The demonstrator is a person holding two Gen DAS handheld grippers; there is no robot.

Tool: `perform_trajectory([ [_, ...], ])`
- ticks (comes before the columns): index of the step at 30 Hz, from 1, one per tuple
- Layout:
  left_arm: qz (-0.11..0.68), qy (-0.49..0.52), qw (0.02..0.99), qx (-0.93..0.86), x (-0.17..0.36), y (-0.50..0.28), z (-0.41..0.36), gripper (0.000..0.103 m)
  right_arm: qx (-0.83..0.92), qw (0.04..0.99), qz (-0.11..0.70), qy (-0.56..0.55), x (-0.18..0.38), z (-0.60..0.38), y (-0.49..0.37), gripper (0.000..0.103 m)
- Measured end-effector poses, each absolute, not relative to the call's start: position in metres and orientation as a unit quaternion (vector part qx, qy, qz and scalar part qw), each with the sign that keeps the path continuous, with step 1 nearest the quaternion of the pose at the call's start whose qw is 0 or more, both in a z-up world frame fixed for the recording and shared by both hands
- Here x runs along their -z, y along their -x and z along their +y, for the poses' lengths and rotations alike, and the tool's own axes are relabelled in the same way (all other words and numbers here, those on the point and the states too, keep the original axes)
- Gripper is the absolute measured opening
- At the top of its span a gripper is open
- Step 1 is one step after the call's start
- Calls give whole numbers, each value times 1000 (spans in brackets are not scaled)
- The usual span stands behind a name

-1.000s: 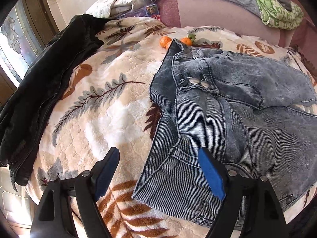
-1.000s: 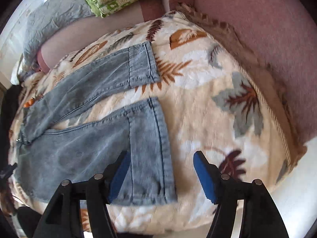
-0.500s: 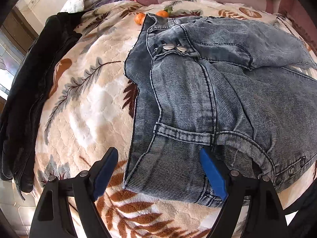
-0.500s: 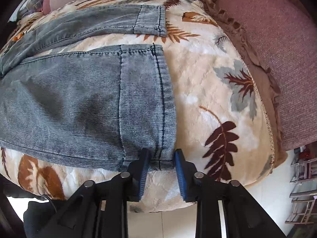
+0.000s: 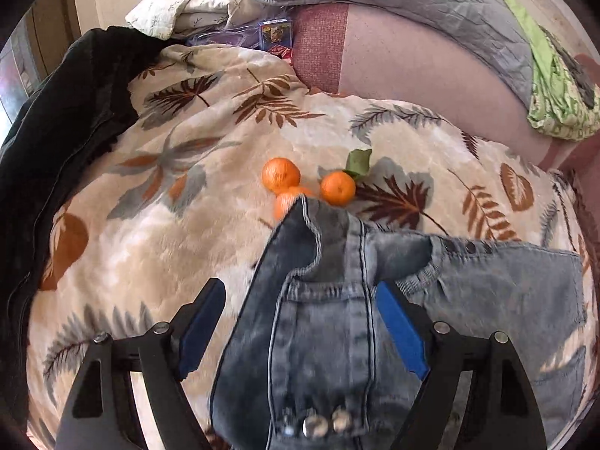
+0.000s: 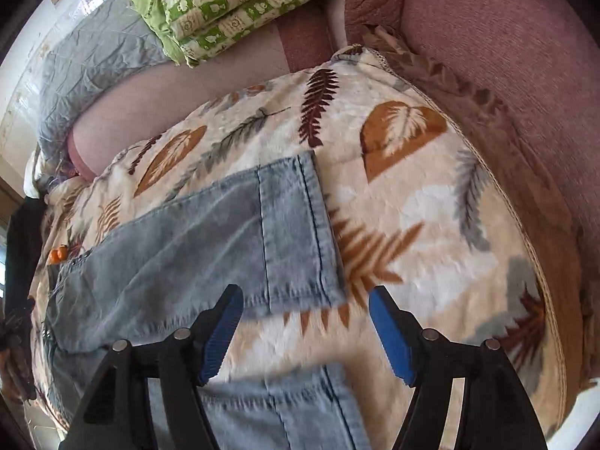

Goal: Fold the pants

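The left wrist camera looks steeply down, close over the waist of the jeans (image 5: 322, 322), toward the oranges (image 5: 281, 176) and the sofa's back edge. The right wrist camera looks down near the leg cuffs by the sofa's right edge. Both views share the jeans, oranges and leaf-patterned blanket (image 6: 431, 217).

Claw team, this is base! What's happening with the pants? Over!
Left claw wide, closing around jeans waistband. Right claw opening, gripping nothing, above the leg hems. Legs apart on leafy blanket. Oranges right by the waistband corner.
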State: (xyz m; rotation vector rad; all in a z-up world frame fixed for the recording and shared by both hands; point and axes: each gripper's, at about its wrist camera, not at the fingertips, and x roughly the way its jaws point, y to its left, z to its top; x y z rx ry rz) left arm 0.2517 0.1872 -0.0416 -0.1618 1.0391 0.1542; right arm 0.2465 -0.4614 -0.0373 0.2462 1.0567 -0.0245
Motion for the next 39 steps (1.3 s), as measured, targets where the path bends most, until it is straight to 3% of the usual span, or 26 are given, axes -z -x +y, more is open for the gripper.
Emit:
perform_trajectory([
  [3, 510, 87, 852, -83, 57, -278, 192, 58, 19, 852, 512, -106, 51, -456, -295, 73],
  [9, 528, 95, 839, -95, 82, -300, 194, 53, 21, 853, 516, -80, 68, -444, -353, 73],
  [13, 531, 87, 836, -106, 93, -305, 194, 43, 46, 847, 523, -79, 87, -443, -369, 70],
  [14, 531, 82, 837, -105, 93, -306, 191, 36, 40, 842, 530, -90, 92, -445, -371, 49],
  [15, 533, 75, 837, -98, 92, -308, 188, 22, 46, 843, 529, -84, 93, -445, -371, 36],
  [16, 534, 69, 837, -91, 90, -309, 184, 17, 51, 848, 522, -81, 91, -445, -369, 30],
  [17, 533, 58, 839, -96, 86, -310, 180, 15, 50, 852, 514, -85, 85, -446, -366, 16],
  [24, 471, 63, 877, -70, 28, -272, 168, 13, 30, 889, 445, -107, 17, -449, -317, 15],
  [33, 381, 80, 921, -8, -64, -132, 168, 13, -12, 917, 375, -135, -65, -452, -181, 15],
  [39, 394, 85, 914, 48, -46, -24, 188, 13, -44, 905, 405, -124, -38, -462, -75, 15],
])
